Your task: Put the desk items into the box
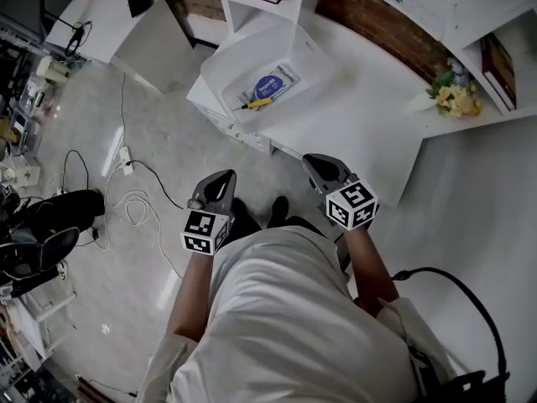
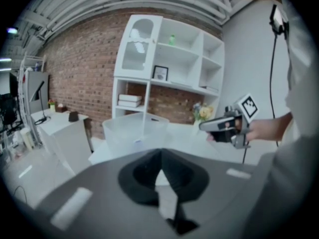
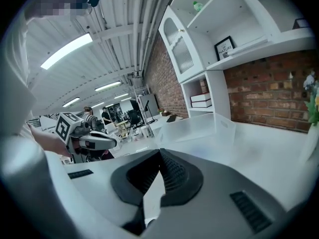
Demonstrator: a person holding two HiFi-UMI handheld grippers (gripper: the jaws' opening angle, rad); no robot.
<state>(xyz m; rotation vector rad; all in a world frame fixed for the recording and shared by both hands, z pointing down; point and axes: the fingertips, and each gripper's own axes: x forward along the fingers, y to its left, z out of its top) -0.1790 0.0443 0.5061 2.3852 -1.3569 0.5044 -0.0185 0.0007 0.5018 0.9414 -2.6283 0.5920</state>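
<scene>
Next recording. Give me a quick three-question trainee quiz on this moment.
1. True or false: the box is empty.
2. Where are the flowers? A) in the box B) on the desk, right of the box C) on the floor
3. Fill in: the left gripper and right gripper are both ____.
Key: 1 false, a packet and a yellow pen lie in it; 2 B; 3 shut.

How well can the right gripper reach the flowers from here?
Probably not without stepping closer: the right gripper is shut near the front edge of the desk, and the flowers stand at its far side. Nothing lies between.
</scene>
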